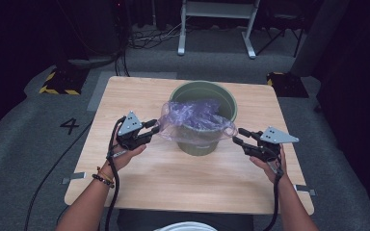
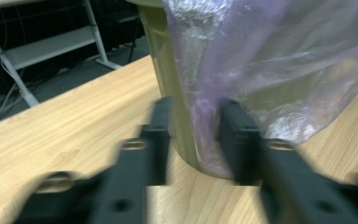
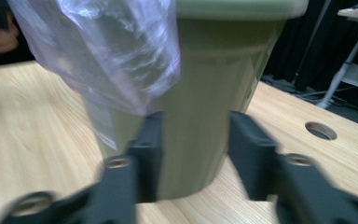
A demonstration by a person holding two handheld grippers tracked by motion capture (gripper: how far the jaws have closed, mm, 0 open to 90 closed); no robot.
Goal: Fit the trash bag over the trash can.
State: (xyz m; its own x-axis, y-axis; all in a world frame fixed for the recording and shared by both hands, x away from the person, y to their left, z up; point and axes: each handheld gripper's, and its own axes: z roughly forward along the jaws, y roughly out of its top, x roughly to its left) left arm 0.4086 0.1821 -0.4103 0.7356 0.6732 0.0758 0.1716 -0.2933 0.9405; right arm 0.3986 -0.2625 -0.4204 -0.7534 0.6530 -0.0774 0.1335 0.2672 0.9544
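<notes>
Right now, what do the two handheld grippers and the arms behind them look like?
Both the left gripper and the right gripper are black, two-fingered, each topped by a grey three-cornered plate with small holes. A black cable trails from each along the forearm. The arms are bare, no sleeves; the left wrist wears beaded bracelets.

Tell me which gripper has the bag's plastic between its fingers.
The left gripper: the purple bag hangs between its open fingers. The right gripper frames bare green bin.
</notes>
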